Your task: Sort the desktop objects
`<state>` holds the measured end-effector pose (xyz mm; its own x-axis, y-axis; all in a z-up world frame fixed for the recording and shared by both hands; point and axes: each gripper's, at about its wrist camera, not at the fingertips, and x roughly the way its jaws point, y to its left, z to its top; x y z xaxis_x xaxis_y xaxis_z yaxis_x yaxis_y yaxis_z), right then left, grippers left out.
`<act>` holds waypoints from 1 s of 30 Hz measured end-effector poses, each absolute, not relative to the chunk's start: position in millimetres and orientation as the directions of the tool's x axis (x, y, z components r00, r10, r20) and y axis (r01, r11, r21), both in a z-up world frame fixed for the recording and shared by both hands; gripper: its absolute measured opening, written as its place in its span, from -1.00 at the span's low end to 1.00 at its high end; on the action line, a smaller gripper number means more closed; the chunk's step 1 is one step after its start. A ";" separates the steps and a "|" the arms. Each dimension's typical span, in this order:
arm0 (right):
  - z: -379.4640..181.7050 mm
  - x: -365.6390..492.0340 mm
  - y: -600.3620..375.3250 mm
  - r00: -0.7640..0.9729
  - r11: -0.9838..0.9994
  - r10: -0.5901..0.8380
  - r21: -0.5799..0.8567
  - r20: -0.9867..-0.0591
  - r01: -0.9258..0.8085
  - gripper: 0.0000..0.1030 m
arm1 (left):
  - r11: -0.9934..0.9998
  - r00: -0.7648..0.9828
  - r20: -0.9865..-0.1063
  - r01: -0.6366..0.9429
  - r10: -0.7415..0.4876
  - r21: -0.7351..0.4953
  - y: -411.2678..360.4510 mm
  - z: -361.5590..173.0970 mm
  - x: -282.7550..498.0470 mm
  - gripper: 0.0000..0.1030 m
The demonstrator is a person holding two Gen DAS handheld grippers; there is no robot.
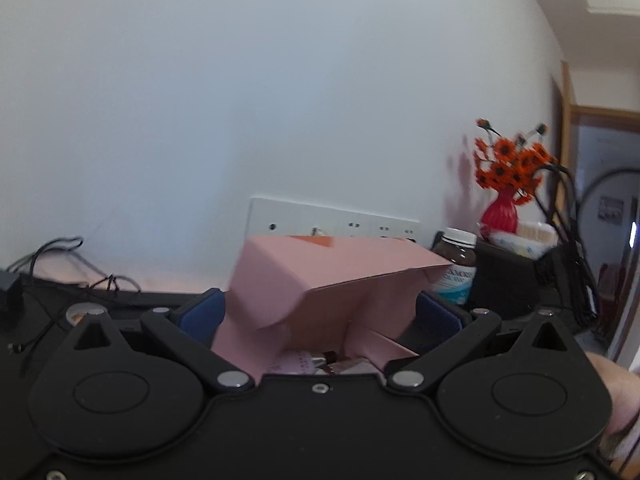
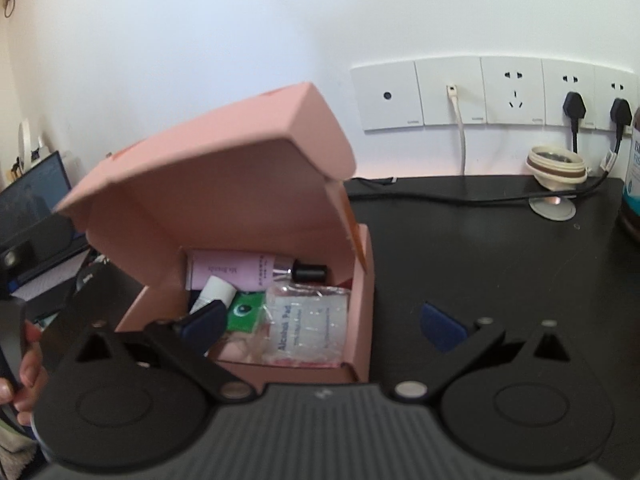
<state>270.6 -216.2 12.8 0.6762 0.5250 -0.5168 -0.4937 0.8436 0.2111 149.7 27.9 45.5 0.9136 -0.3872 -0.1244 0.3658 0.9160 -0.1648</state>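
A pink cardboard box sits on the black desk, its hinged lid raised partway and tilting over the opening. Inside it lie a pale purple tube with a black cap, a small white tube, a green packet and a clear pack of alcohol pads.

In the right wrist view, the right gripper stands with its jaws wide apart. Its left finger reaches down into the box among the contents, while its right finger is outside the box, over bare desk. The box's right wall lies between the two fingers.

In the left wrist view, the left gripper also has its jaws spread, with the pink box filling the space between them. The lid tilts across the gap just ahead of the fingers; whether the pads touch the box sides cannot be told.

Beyond the right gripper's right finger are a round cream-coloured lid and black cables, with a row of wall sockets behind. Past the left gripper's right finger stand a brown bottle with a white cap and a red vase of orange flowers. A hand shows at the left edge of the right wrist view.
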 end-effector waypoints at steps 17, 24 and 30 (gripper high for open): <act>56.7 259.0 -234.1 0.657 0.745 0.666 0.357 -0.353 -0.563 0.99 | 0.905 0.916 -0.113 0.351 -0.385 -0.238 31.8 49.1 151.0 1.00; 61.5 260.4 -218.5 0.611 0.708 0.706 0.385 -0.360 -0.591 0.99 | 0.911 0.915 -0.118 0.359 -0.387 -0.201 20.4 47.6 147.5 1.00; 64.9 254.7 -207.8 0.612 0.715 0.699 0.384 -0.369 -0.585 0.99 | 0.913 0.922 -0.101 0.345 -0.373 -0.217 27.4 47.8 149.7 1.00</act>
<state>254.7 -207.8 64.9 0.6124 0.6991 -0.3691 -0.5845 0.7148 0.3839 149.7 27.4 47.8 0.9224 -0.3727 -0.1011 0.3451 0.9131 -0.2170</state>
